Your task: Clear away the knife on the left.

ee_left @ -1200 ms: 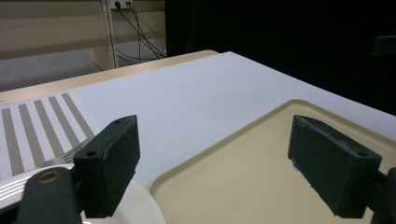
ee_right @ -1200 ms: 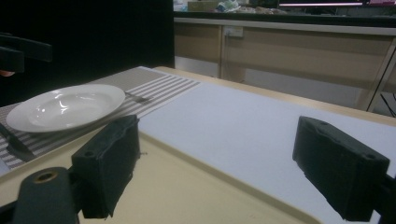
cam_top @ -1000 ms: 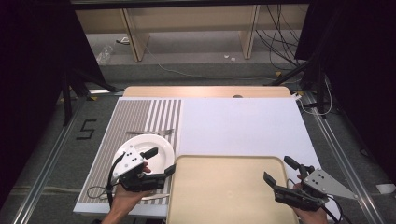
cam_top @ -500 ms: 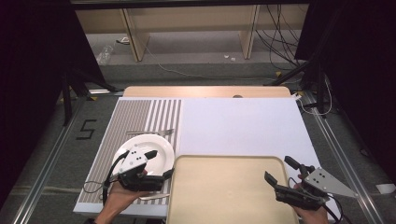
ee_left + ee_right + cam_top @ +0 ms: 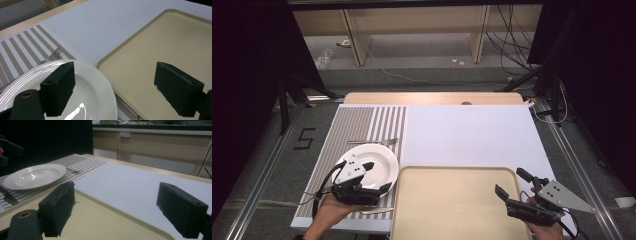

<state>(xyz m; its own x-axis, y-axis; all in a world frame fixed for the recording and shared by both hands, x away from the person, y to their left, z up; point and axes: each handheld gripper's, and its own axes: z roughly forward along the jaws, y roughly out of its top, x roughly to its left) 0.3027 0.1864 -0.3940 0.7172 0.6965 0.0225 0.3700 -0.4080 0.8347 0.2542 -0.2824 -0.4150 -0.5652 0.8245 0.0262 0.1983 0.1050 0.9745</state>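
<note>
A white plate (image 5: 379, 159) lies on the striped placemat (image 5: 357, 122), just left of a beige tray (image 5: 452, 170). My left gripper (image 5: 376, 176) hovers open over the plate's near right edge. In the left gripper view one jaw is over the plate (image 5: 87, 85) and the other over the tray (image 5: 160, 50), with the left gripper (image 5: 115, 92) holding nothing. My right gripper (image 5: 513, 183) stands open above the tray's right rim, empty. In the right gripper view the right gripper (image 5: 115, 212) looks across the tray (image 5: 100, 222) to the plate (image 5: 35, 176).
A fork (image 5: 373, 141) lies on the placemat beyond the plate. A dark utensil (image 5: 377, 210) lies near the placemat's front edge. A white mat (image 5: 472, 132) covers the table's right part. The table's wooden far edge (image 5: 432, 97) shows, with floor and cables beyond.
My left gripper has drifted slightly left and toward the near edge, still open at the plate's rim. The right gripper has barely moved.
</note>
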